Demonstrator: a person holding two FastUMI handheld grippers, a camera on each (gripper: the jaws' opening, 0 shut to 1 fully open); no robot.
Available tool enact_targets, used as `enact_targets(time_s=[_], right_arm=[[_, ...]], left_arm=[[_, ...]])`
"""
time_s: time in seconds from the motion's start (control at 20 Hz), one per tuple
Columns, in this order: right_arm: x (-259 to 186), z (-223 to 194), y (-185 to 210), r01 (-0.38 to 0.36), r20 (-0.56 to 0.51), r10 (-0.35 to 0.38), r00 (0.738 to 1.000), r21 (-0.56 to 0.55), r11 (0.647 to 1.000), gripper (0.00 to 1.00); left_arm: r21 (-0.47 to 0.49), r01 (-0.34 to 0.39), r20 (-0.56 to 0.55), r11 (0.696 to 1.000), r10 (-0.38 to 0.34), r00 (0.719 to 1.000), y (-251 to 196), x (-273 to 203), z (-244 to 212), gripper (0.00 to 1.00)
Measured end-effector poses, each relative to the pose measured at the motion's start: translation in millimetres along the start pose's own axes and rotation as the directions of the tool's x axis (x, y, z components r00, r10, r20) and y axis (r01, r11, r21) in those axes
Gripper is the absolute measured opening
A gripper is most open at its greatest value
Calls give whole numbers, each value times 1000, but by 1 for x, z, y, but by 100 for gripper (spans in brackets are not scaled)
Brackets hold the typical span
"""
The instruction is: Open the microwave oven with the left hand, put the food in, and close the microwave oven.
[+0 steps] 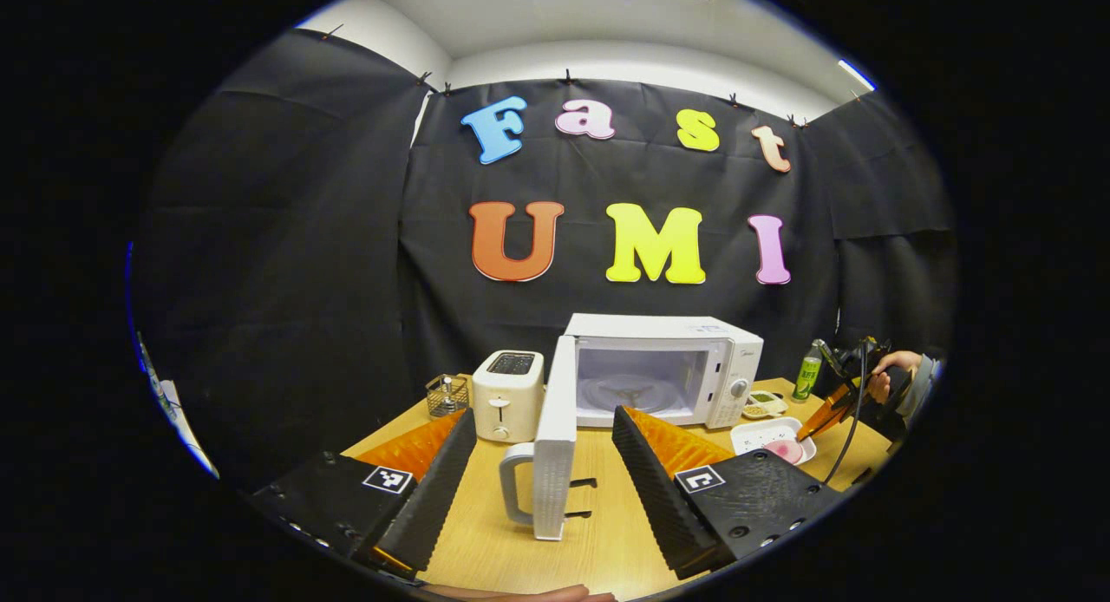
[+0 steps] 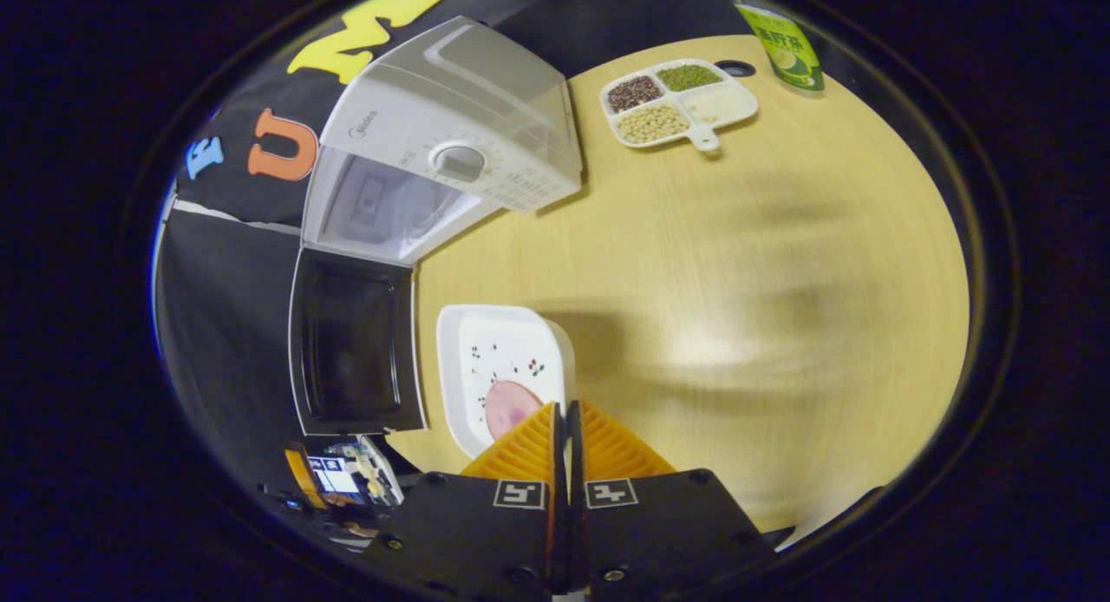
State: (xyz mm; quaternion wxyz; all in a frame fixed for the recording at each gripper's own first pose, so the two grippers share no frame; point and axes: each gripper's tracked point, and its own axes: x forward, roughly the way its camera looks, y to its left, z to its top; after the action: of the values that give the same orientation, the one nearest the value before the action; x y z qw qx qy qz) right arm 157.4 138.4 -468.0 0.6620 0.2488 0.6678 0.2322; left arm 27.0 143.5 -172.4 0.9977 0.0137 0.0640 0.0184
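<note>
In front of the microwave (image 1: 663, 368), in the left gripper view, the left claw (image 1: 545, 463) stands wide apart with the swung-out door (image 1: 555, 437) edge-on between its fingers, neither finger pressing on it; the door handle (image 1: 513, 485) points toward the left finger (image 1: 434, 489). The cavity is open and bare, the turntable showing. To the right of the microwave a white plate (image 1: 772, 437) with a pink slice of food (image 1: 785, 450) lies on the counter (image 1: 598, 515), and the other claw, held in a hand (image 1: 889, 372), reaches toward it. A toaster (image 1: 507, 394) stands just left of the microwave. The risk here, I judge, is that the left fingers catch the door or handle on withdrawing and swing it back across the opening. In the right gripper view, the right claw (image 2: 565, 420) is closed to a thin slit at the near edge of the plate (image 2: 503, 359), which lies just in front of the microwave (image 2: 451, 134) beside its open door (image 2: 355, 342); whether it pinches the rim I cannot tell. If the grip is shallow, the plate may tip and the food (image 2: 510, 407) slide off, or the plate may strike the door on the way in. A divided dish of beans (image 2: 676, 103) lies beyond the microwave.
</note>
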Motion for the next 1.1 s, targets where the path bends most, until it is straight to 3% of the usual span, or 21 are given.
enact_targets(time_s=[0.3,0.4,0.5,0.75,0.95,1.0,1.1], right_arm=[[25,-11,38,-25,3,25,1000,87,996,0],[34,-17,57,-72,18,71,997,127,989,4],[41,-24,75,-107,23,105,994,162,981,0],[58,-26,98,-142,61,133,989,170,975,4],[74,-1,117,-194,199,148,969,238,952,4],[79,9,119,-211,248,145,958,265,941,0],[87,31,121,-253,345,136,929,323,912,4]], left_arm=[[30,25,36,999,-26,999,5,-16,9,94],[58,29,55,998,-32,998,3,-22,16,94],[73,31,75,997,-36,997,-1,-25,22,94],[74,42,73,996,-47,996,-7,-18,20,94],[36,53,52,998,-55,997,-8,-13,16,95],[34,55,59,998,-57,997,-8,-12,18,95],[30,67,85,997,-69,994,-11,-14,23,94]])
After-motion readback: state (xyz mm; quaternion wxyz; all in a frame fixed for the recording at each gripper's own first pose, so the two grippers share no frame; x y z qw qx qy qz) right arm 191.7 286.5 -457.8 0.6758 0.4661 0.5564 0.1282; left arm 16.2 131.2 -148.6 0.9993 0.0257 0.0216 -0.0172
